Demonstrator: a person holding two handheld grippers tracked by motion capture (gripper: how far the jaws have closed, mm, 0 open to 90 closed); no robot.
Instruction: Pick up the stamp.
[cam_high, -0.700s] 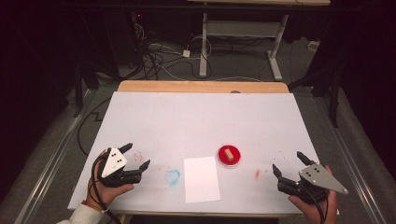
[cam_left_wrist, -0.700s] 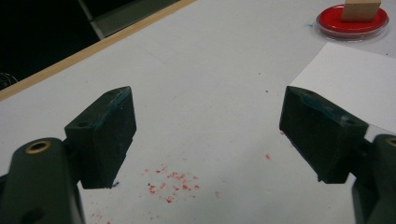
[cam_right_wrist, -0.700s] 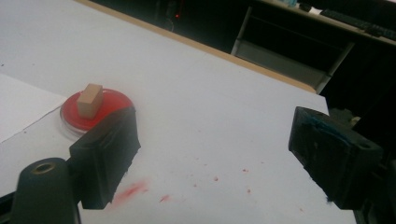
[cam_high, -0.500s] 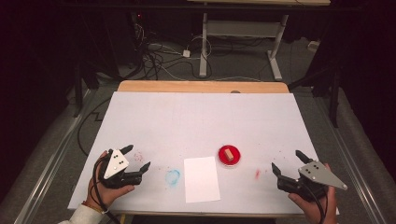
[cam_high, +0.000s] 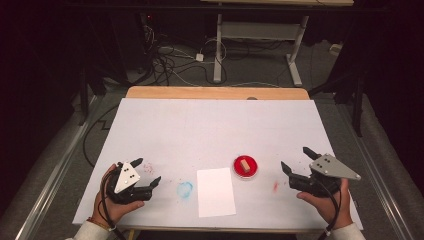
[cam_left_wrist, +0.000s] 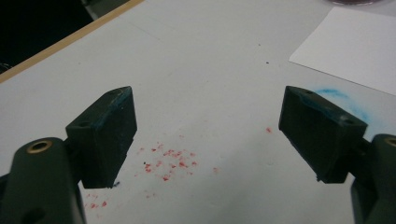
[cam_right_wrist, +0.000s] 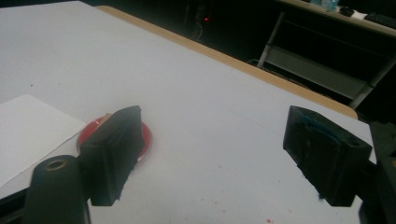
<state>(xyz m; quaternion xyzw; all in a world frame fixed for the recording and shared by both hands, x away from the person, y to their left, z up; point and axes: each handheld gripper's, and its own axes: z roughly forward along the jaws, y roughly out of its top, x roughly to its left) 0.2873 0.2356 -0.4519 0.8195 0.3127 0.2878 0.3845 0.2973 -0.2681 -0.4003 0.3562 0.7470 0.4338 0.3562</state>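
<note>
A small red dish (cam_high: 245, 170) holding a tan block (cam_high: 244, 163) sits on the white table cover, right of centre. A white paper sheet (cam_high: 215, 191) lies just left of and nearer than the dish. My right gripper (cam_high: 295, 158) hovers to the right of the dish, open and empty. In the right gripper view (cam_right_wrist: 212, 140) the dish (cam_right_wrist: 145, 135) shows partly behind the left jaw. My left gripper (cam_high: 148, 170) is near the front left, also open and empty. In the left gripper view (cam_left_wrist: 208, 130) it points over red specks (cam_left_wrist: 170, 164).
A blue smudge (cam_high: 185, 189) marks the cover left of the paper, and a red smudge (cam_high: 275, 186) lies between dish and right gripper. The table's wooden far edge (cam_high: 215, 92) borders a dark floor with cables (cam_high: 165, 60) and a desk frame (cam_high: 260, 35).
My right gripper has moved a little forward and to the left, closer to the red dish. The left gripper has stayed in place.
</note>
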